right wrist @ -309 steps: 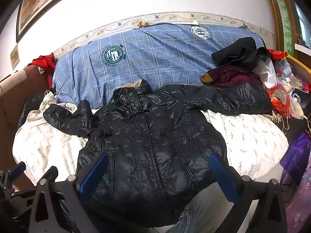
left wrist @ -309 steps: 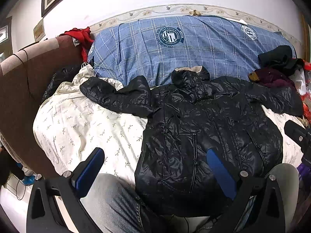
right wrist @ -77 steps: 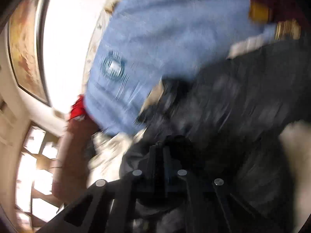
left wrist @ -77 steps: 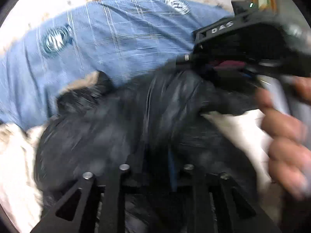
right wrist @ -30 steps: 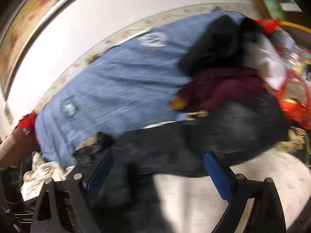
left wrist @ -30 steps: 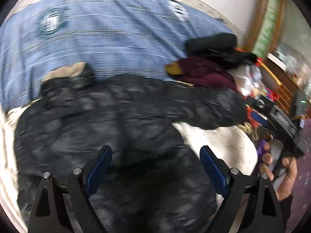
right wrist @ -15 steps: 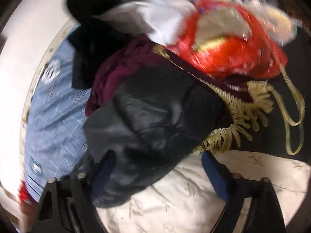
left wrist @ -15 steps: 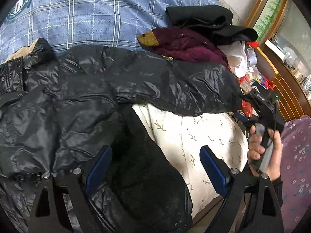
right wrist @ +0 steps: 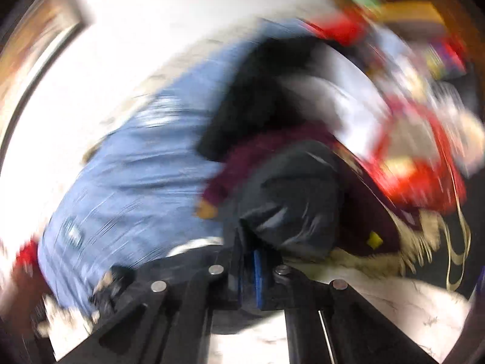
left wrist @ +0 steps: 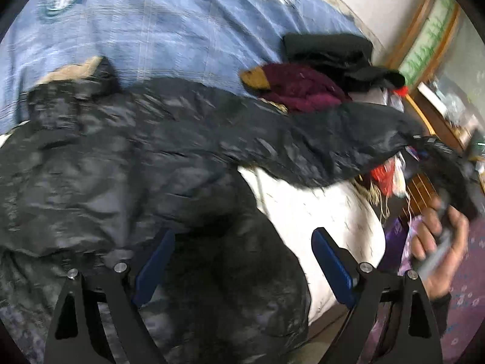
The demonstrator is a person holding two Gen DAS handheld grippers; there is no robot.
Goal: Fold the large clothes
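A black puffer jacket (left wrist: pixel 127 163) lies on the bed, its left side folded over the body. Its right sleeve (left wrist: pixel 318 148) stretches out to the right. My left gripper (left wrist: pixel 239 257) is open and empty, hovering over the jacket's lower body. My right gripper (right wrist: pixel 251 261) is shut on the cuff of the right sleeve (right wrist: pixel 291 194); it also shows in the left wrist view (left wrist: pixel 424 148), held by a hand at the bed's right edge. The right wrist view is blurred.
A blue plaid quilt (left wrist: pixel 157 27) lies along the wall behind the jacket. A maroon garment (left wrist: pixel 300 88) and black clothes (left wrist: pixel 330 51) are piled at the back right. Red and white bags (right wrist: pixel 418 151) crowd the bed's right side. White floral sheet (left wrist: pixel 309 206) shows beside the jacket.
My right gripper has shut on the right sleeve's cuff, which it was only near before, and lifted it slightly. My left gripper stays open and has drawn back a little.
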